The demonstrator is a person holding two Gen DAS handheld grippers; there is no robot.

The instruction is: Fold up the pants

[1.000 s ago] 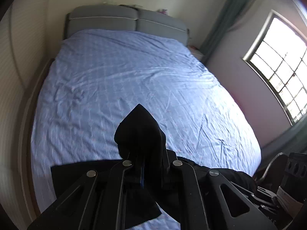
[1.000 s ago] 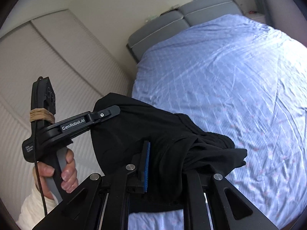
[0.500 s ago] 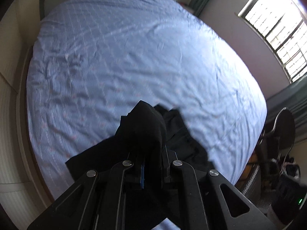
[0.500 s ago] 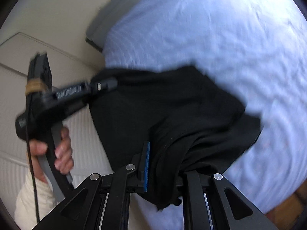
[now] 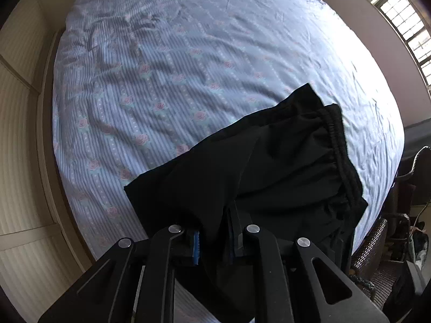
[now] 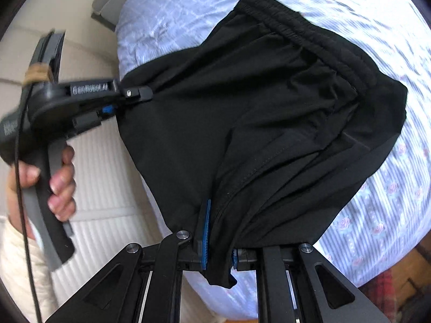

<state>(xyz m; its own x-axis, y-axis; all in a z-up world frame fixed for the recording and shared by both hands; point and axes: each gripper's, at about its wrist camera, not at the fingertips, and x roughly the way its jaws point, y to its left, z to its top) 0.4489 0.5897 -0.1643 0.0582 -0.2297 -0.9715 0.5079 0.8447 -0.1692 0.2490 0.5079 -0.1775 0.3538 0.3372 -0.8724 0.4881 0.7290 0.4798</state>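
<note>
Blue flowery bed (image 5: 161, 86) fills the view now; a second ago the wall showed too. Both hands came down, so the black pants (image 5: 282, 167) lie spread on it. Left gripper (image 5: 215, 242) is loosening on one edge; right gripper (image 6: 218, 242) pinches another.

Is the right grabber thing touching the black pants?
Touching. The right wrist view shows the right gripper with black pants fabric pinched between its blue-edged pads.

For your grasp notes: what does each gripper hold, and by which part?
Both hold the black pants: the left gripper and right gripper each pinch a fabric edge opposite the elastic waistband; the left's jaws are opening.
</note>
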